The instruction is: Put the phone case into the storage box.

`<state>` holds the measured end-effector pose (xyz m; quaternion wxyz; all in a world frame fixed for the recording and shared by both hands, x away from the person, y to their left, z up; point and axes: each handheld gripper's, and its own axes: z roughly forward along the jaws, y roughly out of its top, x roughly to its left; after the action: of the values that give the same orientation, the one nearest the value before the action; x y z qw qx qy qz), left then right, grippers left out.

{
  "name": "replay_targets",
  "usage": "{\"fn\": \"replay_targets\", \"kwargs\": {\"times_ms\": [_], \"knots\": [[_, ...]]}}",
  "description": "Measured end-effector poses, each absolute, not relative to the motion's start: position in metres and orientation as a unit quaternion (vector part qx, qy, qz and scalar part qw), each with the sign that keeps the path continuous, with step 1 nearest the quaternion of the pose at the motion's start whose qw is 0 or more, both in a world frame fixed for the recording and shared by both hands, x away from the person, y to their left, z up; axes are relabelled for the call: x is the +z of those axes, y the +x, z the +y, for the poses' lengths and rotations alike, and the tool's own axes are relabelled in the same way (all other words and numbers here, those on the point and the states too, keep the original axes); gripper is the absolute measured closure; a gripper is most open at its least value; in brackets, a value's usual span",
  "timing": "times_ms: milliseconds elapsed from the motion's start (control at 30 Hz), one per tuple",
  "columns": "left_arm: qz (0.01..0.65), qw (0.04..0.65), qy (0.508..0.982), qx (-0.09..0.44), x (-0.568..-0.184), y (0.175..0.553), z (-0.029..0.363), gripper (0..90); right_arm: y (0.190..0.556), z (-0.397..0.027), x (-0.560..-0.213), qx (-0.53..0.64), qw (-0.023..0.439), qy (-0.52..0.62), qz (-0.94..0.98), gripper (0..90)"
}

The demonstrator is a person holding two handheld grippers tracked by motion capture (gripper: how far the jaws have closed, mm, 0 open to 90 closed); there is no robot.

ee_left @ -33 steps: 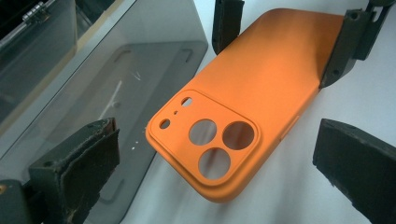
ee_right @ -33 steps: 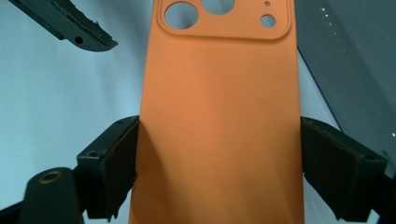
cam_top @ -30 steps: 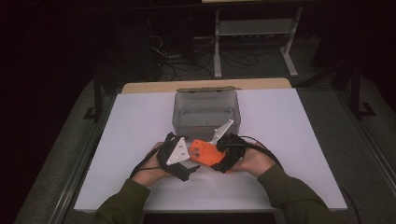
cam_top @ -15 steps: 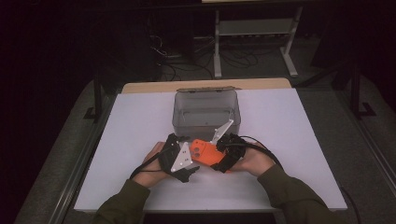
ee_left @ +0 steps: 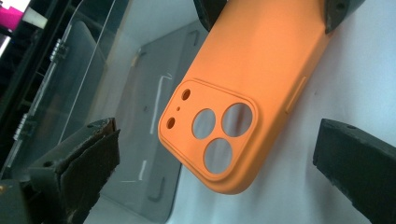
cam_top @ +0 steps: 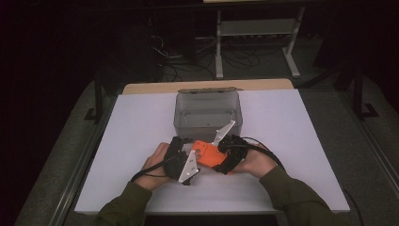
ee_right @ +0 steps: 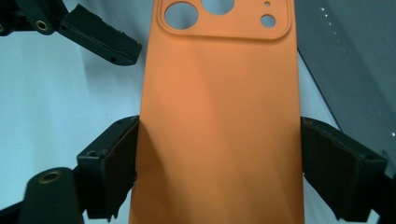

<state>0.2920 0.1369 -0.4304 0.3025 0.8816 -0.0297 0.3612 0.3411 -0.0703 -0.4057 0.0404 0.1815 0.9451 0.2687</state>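
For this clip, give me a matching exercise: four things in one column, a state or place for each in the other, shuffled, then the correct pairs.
Things:
1. orange phone case
2. left gripper
3. right gripper
4. clear plastic box

States or places:
A. jaws open on either side of the case's camera end, not touching it
B. stands open on the white table, beyond the hands
C. jaws pressed against both long edges of the case
D. held between the two grippers, back side showing

Pairs: 1-D, 2-A, 3-C, 4-B
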Motion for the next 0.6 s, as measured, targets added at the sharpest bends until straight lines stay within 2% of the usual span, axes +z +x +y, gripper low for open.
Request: {"fn": "replay_targets", "kwargs": {"times_ms": [600], "knots": [[-0.087, 0.242, 0.870, 0.420, -0.4326, 0.2862, 0.1339, 0.0, 0.3417, -0.0712, -0.4050, 0.269, 0.042, 0.182, 0.945, 15.6]]}}
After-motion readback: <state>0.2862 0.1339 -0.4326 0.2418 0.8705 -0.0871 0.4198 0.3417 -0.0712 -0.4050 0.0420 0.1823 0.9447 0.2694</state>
